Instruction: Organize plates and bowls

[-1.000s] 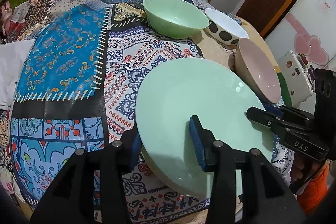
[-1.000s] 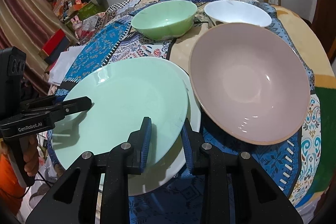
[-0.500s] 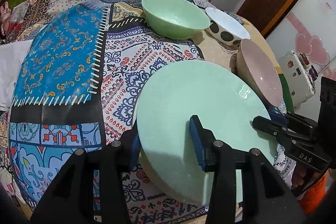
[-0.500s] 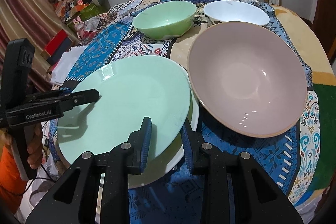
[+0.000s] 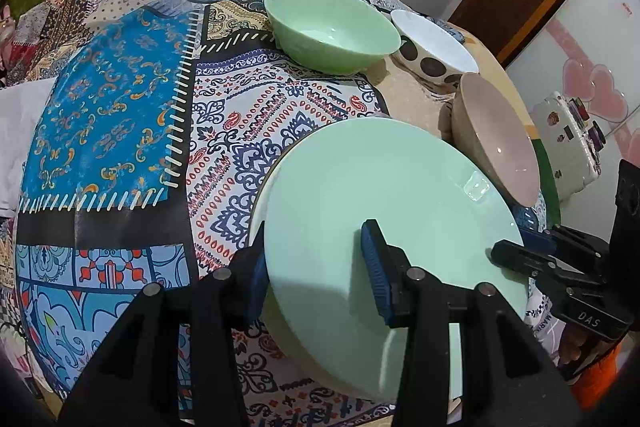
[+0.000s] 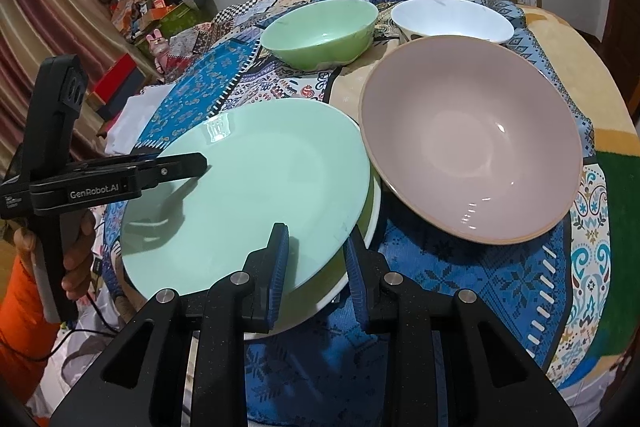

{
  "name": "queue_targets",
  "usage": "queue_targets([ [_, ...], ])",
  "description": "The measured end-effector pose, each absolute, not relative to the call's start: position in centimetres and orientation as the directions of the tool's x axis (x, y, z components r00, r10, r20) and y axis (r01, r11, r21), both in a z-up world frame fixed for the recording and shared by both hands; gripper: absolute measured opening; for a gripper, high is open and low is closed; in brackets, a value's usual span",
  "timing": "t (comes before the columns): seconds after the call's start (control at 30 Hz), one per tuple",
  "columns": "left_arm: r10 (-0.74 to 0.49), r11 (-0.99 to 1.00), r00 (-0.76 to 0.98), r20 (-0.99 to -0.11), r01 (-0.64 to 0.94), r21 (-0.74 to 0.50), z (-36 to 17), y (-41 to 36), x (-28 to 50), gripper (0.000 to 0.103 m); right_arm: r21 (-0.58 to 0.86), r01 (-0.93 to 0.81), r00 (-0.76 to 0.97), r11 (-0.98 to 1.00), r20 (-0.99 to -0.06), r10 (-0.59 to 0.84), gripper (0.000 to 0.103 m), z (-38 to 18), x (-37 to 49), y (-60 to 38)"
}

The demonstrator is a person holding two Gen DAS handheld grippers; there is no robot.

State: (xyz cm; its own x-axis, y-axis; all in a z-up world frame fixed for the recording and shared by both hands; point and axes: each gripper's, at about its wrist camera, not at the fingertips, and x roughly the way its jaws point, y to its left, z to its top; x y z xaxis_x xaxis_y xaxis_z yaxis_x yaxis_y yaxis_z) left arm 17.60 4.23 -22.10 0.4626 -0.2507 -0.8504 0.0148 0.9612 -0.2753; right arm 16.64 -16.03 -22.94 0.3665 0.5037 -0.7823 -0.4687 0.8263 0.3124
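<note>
A pale green plate (image 5: 380, 195) (image 6: 260, 179) rests tilted on a white plate (image 6: 372, 211) at the near edge of the quilt-covered surface. My left gripper (image 5: 314, 255) (image 6: 200, 161) is shut on the green plate's rim, one finger on top and one beneath. Across from it, my right gripper (image 6: 316, 239) (image 5: 500, 251) is shut on the opposite rim, and the white plate's rim also passes between its fingers. A large pink bowl (image 6: 472, 143) (image 5: 500, 139) sits just right of the plates. Behind stand a green bowl (image 6: 320, 31) (image 5: 332, 27) and a white dotted bowl (image 6: 452, 17) (image 5: 432, 47).
A patchwork quilt (image 5: 112, 115) covers the surface. A person's hand (image 6: 76, 247) with an orange sleeve holds the left gripper's handle. A white cloth (image 6: 132, 115) and cluttered boxes (image 6: 160, 7) lie off to the left. A white stickered box (image 5: 568, 147) stands at the right.
In the right wrist view the left gripper has shifted a little right and up. The green plate has moved with it toward the pink bowl and covers more of the white plate.
</note>
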Motion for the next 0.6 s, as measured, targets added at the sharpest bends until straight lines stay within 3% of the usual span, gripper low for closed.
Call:
queue_targets([
  [0.6,-0.207,0.974,0.472,-0.857,0.021,-0.225,-21.98,3.97,17.45,0.043,0.3,-0.454,0.372,0.839,-0.792,0.484,0.027,-23.12,16.48,-16.82],
])
